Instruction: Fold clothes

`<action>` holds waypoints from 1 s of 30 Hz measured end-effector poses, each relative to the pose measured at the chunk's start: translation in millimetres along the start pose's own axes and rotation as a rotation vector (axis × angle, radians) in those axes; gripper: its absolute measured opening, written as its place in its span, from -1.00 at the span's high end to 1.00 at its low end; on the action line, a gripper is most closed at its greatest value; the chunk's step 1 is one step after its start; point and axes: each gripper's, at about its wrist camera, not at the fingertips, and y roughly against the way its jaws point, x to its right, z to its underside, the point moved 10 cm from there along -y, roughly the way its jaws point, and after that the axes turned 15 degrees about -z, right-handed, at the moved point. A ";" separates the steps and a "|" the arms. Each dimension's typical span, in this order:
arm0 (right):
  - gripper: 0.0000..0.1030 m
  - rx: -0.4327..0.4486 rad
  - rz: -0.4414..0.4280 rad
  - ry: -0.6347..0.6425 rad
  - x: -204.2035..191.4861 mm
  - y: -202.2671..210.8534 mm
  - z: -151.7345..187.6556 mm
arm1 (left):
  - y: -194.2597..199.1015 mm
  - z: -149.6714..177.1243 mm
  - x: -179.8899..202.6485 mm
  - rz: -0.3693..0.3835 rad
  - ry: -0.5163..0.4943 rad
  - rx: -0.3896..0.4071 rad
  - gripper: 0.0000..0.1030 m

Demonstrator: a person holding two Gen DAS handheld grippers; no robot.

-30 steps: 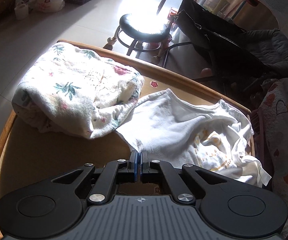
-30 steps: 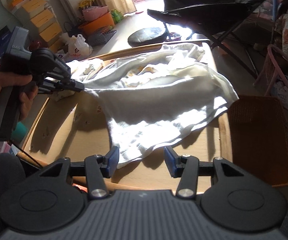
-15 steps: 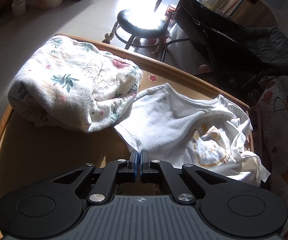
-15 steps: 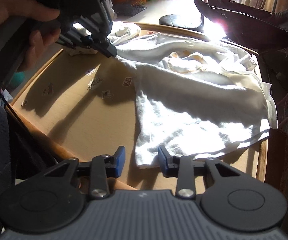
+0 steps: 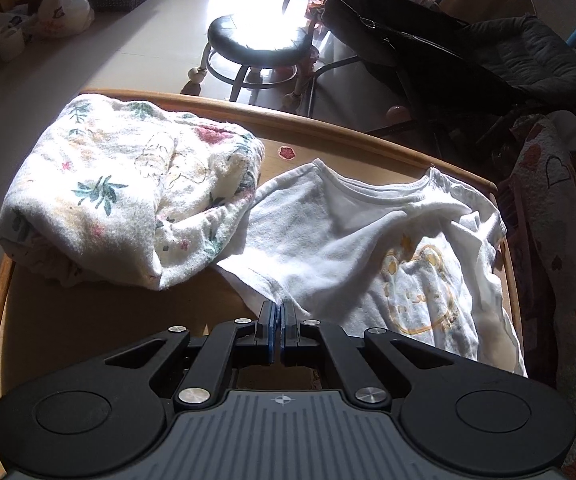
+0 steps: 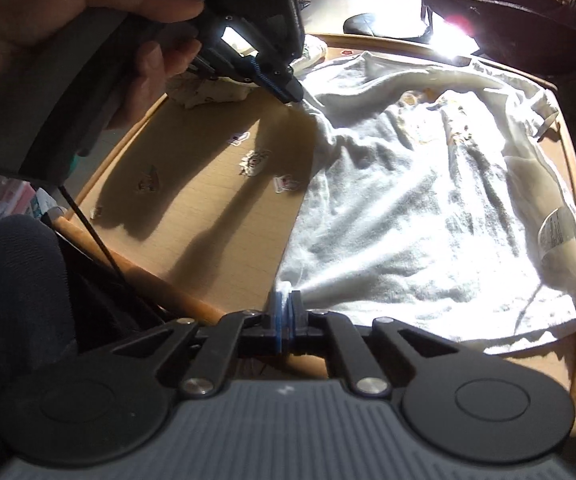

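Observation:
A white T-shirt (image 5: 368,248) with a yellow print lies spread on the wooden table (image 5: 87,312); it also shows in the right wrist view (image 6: 428,208). My left gripper (image 5: 276,312) is shut on a sleeve edge of the T-shirt; it also shows in the right wrist view (image 6: 288,90), held in a hand. My right gripper (image 6: 284,304) is shut on the T-shirt's near hem corner, at the table's front edge.
A folded floral towel (image 5: 127,200) lies on the table's left part. A black stool (image 5: 259,44) and a dark folding chair (image 5: 468,56) stand beyond the table. Stickers (image 6: 255,162) dot the tabletop. A heart-print cloth (image 5: 560,240) hangs at the right.
My right gripper has moved in to the hem corner and shut on it. My left gripper stays shut on the sleeve and has drawn the shirt flatter.

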 end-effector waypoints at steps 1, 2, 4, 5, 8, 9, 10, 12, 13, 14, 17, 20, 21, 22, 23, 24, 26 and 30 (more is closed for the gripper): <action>0.93 0.005 -0.018 -0.025 -3.5 -2.2 -1.5 | 0.4 -1.2 0.5 0.000 -0.009 0.000 0.96; 0.93 0.009 -0.036 -0.049 -6.7 -4.5 -3.0 | 0.8 -2.3 0.8 -0.001 -0.017 0.000 0.96; 0.93 0.012 -0.072 -0.093 -13.2 -9.3 -5.7 | 2.5 -5.3 0.6 -0.006 -0.034 0.006 0.96; 0.93 0.011 -0.087 -0.106 -16.7 -11.8 -6.9 | 3.7 -7.1 0.2 -0.009 -0.046 0.009 0.96; 0.93 0.002 -0.107 -0.112 -27.5 -19.7 -10.5 | 5.2 -10.3 -1.3 -0.020 -0.083 0.012 0.96; 0.93 0.002 -0.112 -0.107 -31.4 -22.1 -12.0 | 5.7 -11.6 -2.2 -0.025 -0.095 0.015 0.96; 0.93 0.002 -0.116 -0.105 -34.5 -24.2 -13.4 | 6.3 -13.1 -3.4 -0.031 -0.108 0.018 0.96; 0.93 0.000 -0.125 -0.110 -38.7 -27.1 -15.9 | 7.8 -16.3 -5.8 -0.044 -0.133 0.028 0.96; 0.93 -0.001 -0.130 -0.112 -40.8 -28.5 -17.1 | 9.1 -19.0 -7.2 -0.054 -0.145 0.038 0.96; 0.93 -0.002 -0.134 -0.115 -42.9 -29.9 -18.3 | 10.6 -21.9 -8.5 -0.064 -0.157 0.050 0.96; 0.93 -0.004 -0.148 -0.122 -49.2 -34.2 -22.0 | 15.3 -31.9 -10.7 -0.083 -0.182 0.077 0.96; 0.93 -0.007 -0.149 -0.129 -51.4 -36.5 -22.3 | 16.3 -34.1 -11.9 -0.079 -0.184 0.072 0.95; 0.92 -0.004 -0.148 -0.132 -49.8 -34.0 -22.1 | 16.0 -33.3 -12.2 -0.078 -0.186 0.068 0.94; 0.92 0.000 -0.147 -0.135 -48.1 -31.4 -21.9 | 14.9 -30.9 -12.4 -0.077 -0.187 0.062 0.93; 0.92 0.003 -0.145 -0.139 -46.5 -28.9 -21.7 | 13.9 -28.2 -12.7 -0.075 -0.185 0.057 0.91; 0.89 0.007 -0.144 -0.142 -44.8 -26.3 -21.5 | 13.7 -25.0 -12.7 -0.074 -0.187 0.056 0.84; 0.86 0.014 -0.141 -0.148 -41.5 -21.2 -21.1 | 14.1 -18.2 -12.9 -0.080 -0.203 0.063 0.75; 0.75 0.028 -0.136 -0.161 -34.9 -10.9 -20.3 | 19.5 -10.4 -20.4 -0.143 -0.194 0.090 0.74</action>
